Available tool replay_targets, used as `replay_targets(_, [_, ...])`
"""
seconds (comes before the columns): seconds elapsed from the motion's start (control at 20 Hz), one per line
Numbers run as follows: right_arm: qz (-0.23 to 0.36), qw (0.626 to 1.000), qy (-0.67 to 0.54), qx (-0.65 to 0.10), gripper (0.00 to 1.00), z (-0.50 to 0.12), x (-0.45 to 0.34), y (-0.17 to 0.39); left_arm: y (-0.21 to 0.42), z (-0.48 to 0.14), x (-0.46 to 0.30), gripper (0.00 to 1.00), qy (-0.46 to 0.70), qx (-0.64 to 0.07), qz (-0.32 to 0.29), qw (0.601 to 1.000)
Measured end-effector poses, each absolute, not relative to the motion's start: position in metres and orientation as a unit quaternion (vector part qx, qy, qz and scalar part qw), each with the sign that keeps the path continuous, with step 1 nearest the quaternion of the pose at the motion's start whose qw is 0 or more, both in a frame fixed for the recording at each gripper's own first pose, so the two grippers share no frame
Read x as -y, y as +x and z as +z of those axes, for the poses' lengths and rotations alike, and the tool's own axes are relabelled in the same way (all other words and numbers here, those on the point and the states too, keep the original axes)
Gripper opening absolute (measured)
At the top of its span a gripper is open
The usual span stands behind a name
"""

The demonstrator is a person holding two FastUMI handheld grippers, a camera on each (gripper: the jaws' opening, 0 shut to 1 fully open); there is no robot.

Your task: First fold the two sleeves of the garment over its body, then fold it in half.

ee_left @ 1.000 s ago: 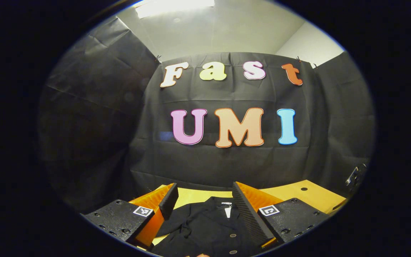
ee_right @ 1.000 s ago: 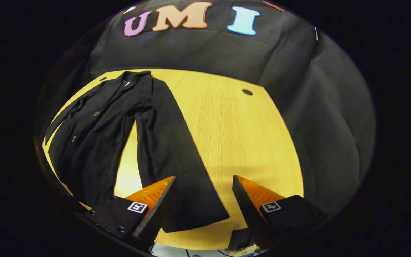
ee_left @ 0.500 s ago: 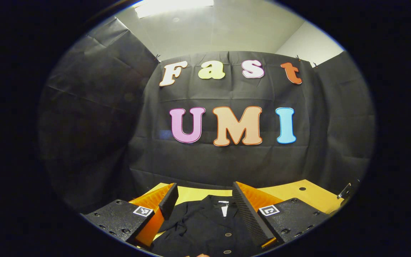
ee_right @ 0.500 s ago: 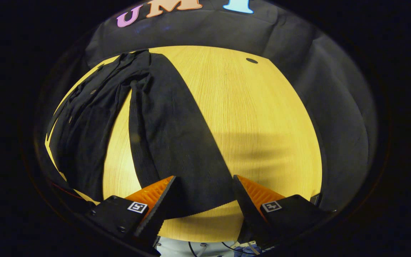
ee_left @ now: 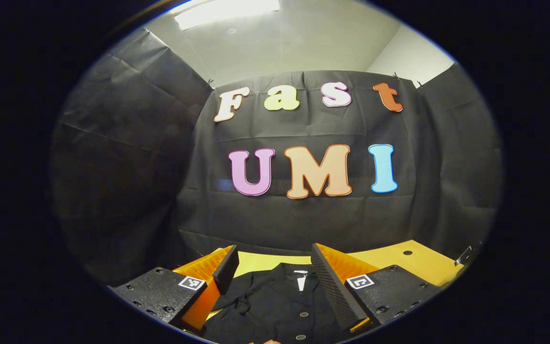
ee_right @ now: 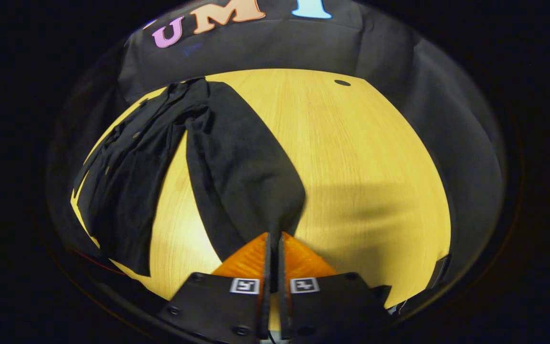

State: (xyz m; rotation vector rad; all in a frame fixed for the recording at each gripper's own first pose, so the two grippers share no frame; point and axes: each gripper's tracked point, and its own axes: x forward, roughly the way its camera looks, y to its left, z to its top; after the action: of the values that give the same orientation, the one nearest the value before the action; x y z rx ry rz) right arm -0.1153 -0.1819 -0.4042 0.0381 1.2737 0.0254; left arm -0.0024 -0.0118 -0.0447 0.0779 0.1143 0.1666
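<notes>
A black button-front garment [ee_right: 127, 167] lies on the yellow wooden table [ee_right: 361, 157], its body at the left of the right gripper view. One long sleeve [ee_right: 241, 162] stretches from the shoulder toward me. My right gripper [ee_right: 273, 235] is shut on the sleeve's cuff end, both fingers pinching the cloth. In the left gripper view, my left gripper [ee_left: 273, 260] stands open above the garment's collar [ee_left: 299, 277]; the buttoned front [ee_left: 280, 310] lies below between its fingers, which touch nothing.
The table [ee_left: 413, 260] has a small round hole [ee_right: 342, 82] near its far right corner. Black cloth walls close the booth behind and at both sides. Bare tabletop spreads to the right of the sleeve.
My right gripper has gone from open around the sleeve's end to shut on it, and the cuff now bunches into a point. The left gripper has barely moved.
</notes>
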Motion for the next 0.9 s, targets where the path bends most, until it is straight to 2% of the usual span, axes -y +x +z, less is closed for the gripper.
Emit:
replay_targets(0.05, [0.005, 0.805, 0.026, -0.592, 0.08, -0.403, 0.182, -0.115, 0.002, -0.044, 0.014, 0.92, 0.042, -0.054, 0.076, 0.995])
replay_targets(0.1, [-0.008, 0.809, 0.042, -0.586, 0.04, -0.403, 0.180, -0.114, 0.004, -0.043, 0.013, 0.91, 0.047, -0.055, 0.073, 0.995])
replay_targets(0.25, [-0.045, 0.817, 0.108, -0.565, 0.03, -0.394, 0.175, -0.110, 0.006, -0.040, 0.006, 0.92, 0.044, -0.049, 0.067, 0.996])
replay_targets(0.5, [-0.080, 0.868, 0.174, -0.459, 0.03, -0.346, 0.168, -0.066, 0.007, -0.037, -0.018, 0.93, 0.052, -0.050, 0.059, 0.996])
replay_targets(0.6, [-0.072, 0.884, 0.167, -0.431, 0.00, -0.324, 0.151, -0.045, 0.006, -0.036, -0.027, 0.93, 0.051, -0.053, 0.058, 0.996])
replay_targets(0.65, [-0.065, 0.893, 0.159, -0.415, 0.03, -0.313, 0.142, -0.036, 0.006, -0.036, -0.031, 0.93, 0.049, -0.052, 0.058, 0.996])
replay_targets(0.9, [-0.019, 0.926, 0.114, -0.360, 0.02, -0.253, 0.095, 0.012, -0.003, -0.037, -0.064, 0.93, 0.043, -0.055, 0.074, 0.995])
